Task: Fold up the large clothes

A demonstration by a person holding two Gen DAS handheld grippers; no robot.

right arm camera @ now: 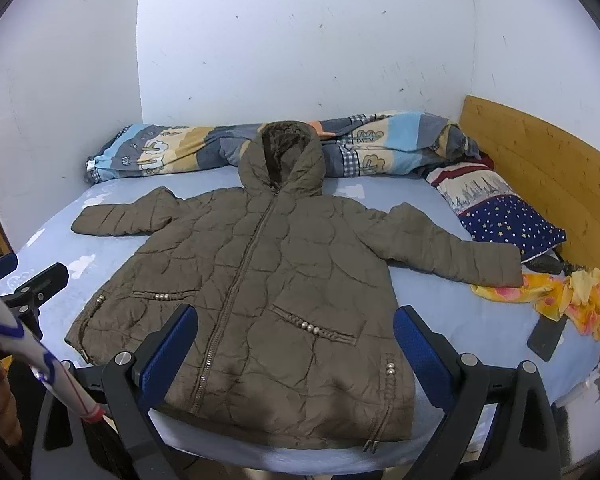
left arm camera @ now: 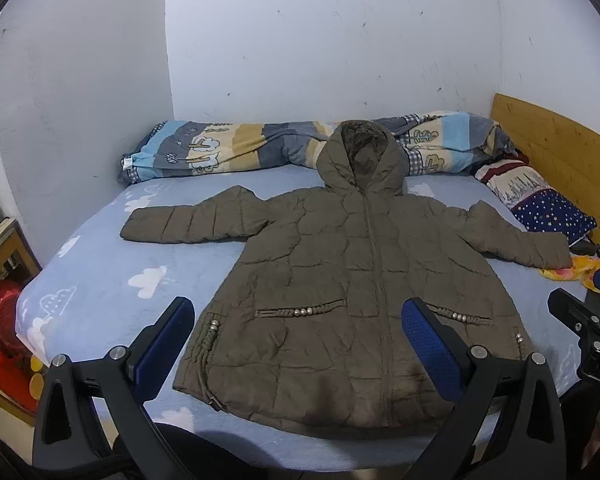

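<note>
Bed (left arm camera: 100, 280) space is generous around the olive padded coat (left arm camera: 340, 280), which lies flat, zipped, face up, sleeves and hood spread — no fold made yet, so all remains. Rolled quilt (left arm camera: 240, 148) and pillow (right arm camera: 500, 216) crowd the far edges. Left gripper (left arm camera: 300, 344) and right gripper (right arm camera: 296, 348) hover at the hem, jaws apart, empty.

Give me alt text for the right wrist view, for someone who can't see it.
An olive quilted hooded coat lies flat, zipped, sleeves spread, on a bed with a light blue cloud-print sheet. The open right hand-held gripper hovers over its hem, holding nothing. A rolled quilt lies along the wall behind the hood.
</note>
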